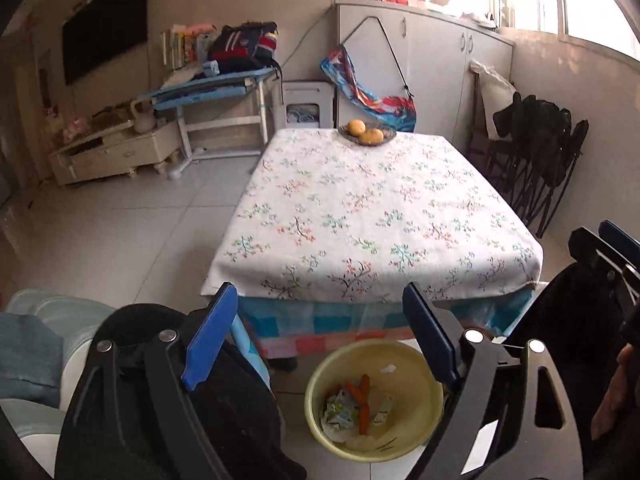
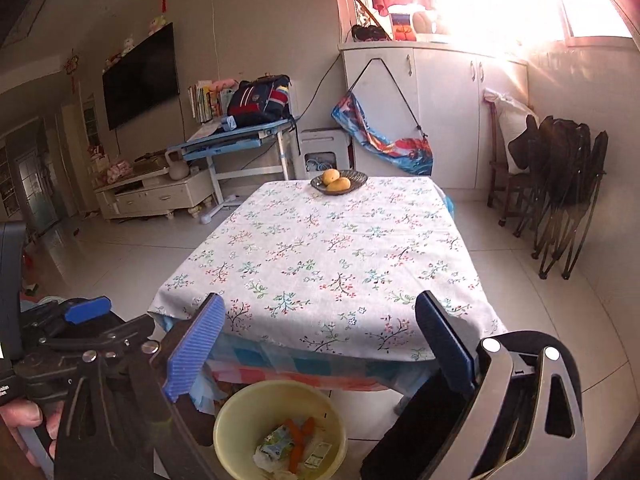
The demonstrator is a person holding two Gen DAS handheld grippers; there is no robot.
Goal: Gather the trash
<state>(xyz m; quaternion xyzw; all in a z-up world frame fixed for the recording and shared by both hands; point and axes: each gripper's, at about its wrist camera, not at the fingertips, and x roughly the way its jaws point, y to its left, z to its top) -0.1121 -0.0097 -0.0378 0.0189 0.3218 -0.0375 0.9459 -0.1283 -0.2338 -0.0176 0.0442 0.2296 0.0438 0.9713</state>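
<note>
A yellow bin (image 1: pixel 416 432) stands on the floor at the near end of the table; it also shows in the right wrist view (image 2: pixel 232 424). In it lie crumpled green-and-white cartons (image 1: pixel 340 406) (image 2: pixel 276 440) and orange carrot pieces (image 1: pixel 362 392) (image 2: pixel 298 436). My left gripper (image 1: pixel 320 332) is open and empty, above the bin. My right gripper (image 2: pixel 320 344) is open and empty, above the bin and the table's near edge. The left gripper (image 2: pixel 88 310) shows at the left of the right wrist view.
The table (image 1: pixel 380 208) (image 2: pixel 328 252) has a floral cloth, with a dish of two yellow fruits (image 1: pixel 366 132) (image 2: pixel 338 182) at its far end. Folded black chairs (image 1: pixel 536 168) (image 2: pixel 560 184) lean at the right wall. A blue desk (image 1: pixel 216 92) stands at the back left.
</note>
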